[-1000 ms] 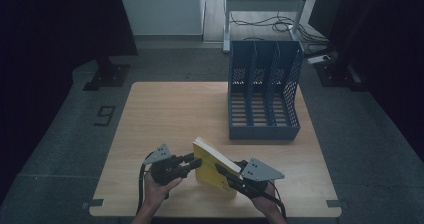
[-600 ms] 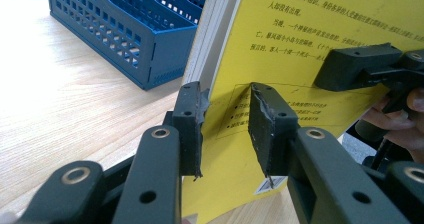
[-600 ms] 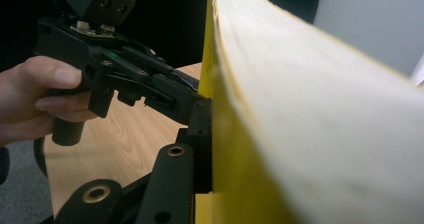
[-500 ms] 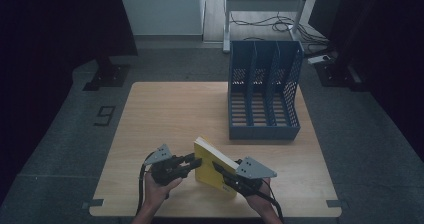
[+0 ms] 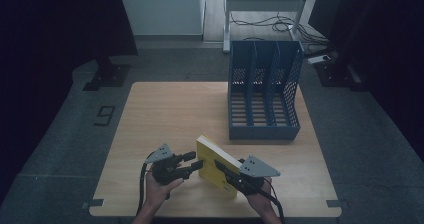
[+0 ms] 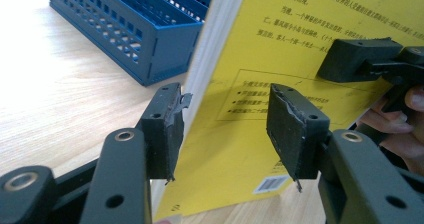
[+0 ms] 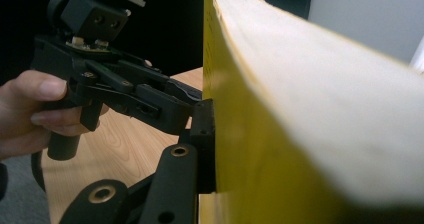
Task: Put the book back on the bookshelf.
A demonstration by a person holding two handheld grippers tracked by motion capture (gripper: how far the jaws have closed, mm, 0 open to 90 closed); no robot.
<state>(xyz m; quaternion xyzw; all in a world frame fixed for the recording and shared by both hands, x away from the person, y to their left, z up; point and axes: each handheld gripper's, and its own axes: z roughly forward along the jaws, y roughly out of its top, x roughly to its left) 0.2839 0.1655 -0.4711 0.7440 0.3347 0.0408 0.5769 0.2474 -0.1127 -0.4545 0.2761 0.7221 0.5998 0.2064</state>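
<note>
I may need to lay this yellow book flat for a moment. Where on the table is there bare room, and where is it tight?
Most of the table is bare: the whole far-left stretch beside the blue file rack, and the strip between the rack and the yellow book. The near edge is crowded, with the left claw and right claw on either side of the book.

Light wooden table on grey floor: 1 blue file rack with 3 compartments, standing upright at the far right; 1 thick yellow book on edge at the near middle, well apart from the rack, its lower edge touching the tabletop.
</note>
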